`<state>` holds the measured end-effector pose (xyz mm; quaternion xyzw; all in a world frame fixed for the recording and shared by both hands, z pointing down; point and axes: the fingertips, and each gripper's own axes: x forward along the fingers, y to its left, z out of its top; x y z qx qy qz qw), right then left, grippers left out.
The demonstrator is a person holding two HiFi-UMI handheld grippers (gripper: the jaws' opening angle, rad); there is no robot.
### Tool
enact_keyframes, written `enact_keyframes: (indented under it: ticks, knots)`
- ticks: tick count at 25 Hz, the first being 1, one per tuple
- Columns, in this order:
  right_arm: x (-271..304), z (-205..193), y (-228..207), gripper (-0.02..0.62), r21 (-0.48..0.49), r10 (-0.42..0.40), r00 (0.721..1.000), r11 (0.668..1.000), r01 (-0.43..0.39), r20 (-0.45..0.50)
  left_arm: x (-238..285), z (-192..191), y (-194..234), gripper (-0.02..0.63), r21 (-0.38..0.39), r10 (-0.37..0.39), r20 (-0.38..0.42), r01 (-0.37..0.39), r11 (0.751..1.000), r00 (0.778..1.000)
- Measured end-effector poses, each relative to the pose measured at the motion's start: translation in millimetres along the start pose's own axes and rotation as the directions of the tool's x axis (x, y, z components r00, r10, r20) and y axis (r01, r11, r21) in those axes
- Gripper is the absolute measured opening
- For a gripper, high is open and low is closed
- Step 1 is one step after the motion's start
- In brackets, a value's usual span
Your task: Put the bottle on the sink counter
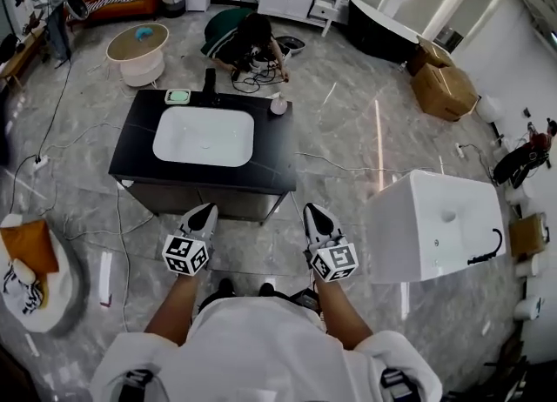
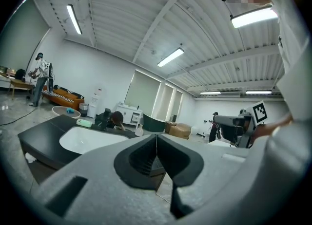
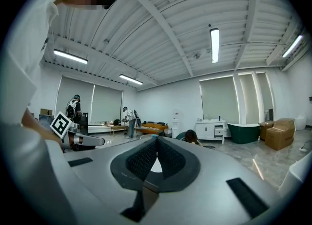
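Left gripper (image 1: 207,209) and right gripper (image 1: 313,210) held side by side before a black sink counter (image 1: 139,144).
Both pairs of jaws are pressed together with nothing between them. The small white bottle (image 1: 278,104) stands upright on the counter's far right corner, just beside the white basin (image 1: 204,137), well apart from both grippers.

Head view downward, gripper views level (counter (image 1: 139,130) shared)
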<state>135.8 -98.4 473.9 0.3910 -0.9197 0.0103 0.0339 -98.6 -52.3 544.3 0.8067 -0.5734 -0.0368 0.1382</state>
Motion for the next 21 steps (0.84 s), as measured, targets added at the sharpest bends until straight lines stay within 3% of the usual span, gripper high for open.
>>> enact_keyframes:
  ticks: [5,8,12,16,21]
  knots:
    - [-9,25,-2,0.015,-0.024,0.034,0.998,0.999,-0.032,0.056,-18,11,-8,0.018,0.006,0.048,0.022,-0.048,0.999,0.999]
    - [-16,41,-21,0.015,-0.067,0.050,0.995,0.997,-0.044,0.087,-15,24,-22,0.015,0.024,0.039,0.057,-0.040,0.999,0.998]
    - [-32,34,-40,0.015,-0.054,0.022,0.997,0.998,-0.018,0.073,-14,34,-32,0.017,0.042,0.001,0.069,-0.004,0.999,0.998]
    - [-54,16,-53,0.015,-0.030,-0.018,0.999,0.999,0.019,0.034,-7,18,-43,0.017,0.004,-0.024,0.035,0.023,1.000,0.999]
    - [-52,12,-61,0.015,-0.040,-0.012,0.998,0.999,0.014,0.056,6,20,-52,0.017,0.024,-0.052,0.049,0.051,0.998,0.997]
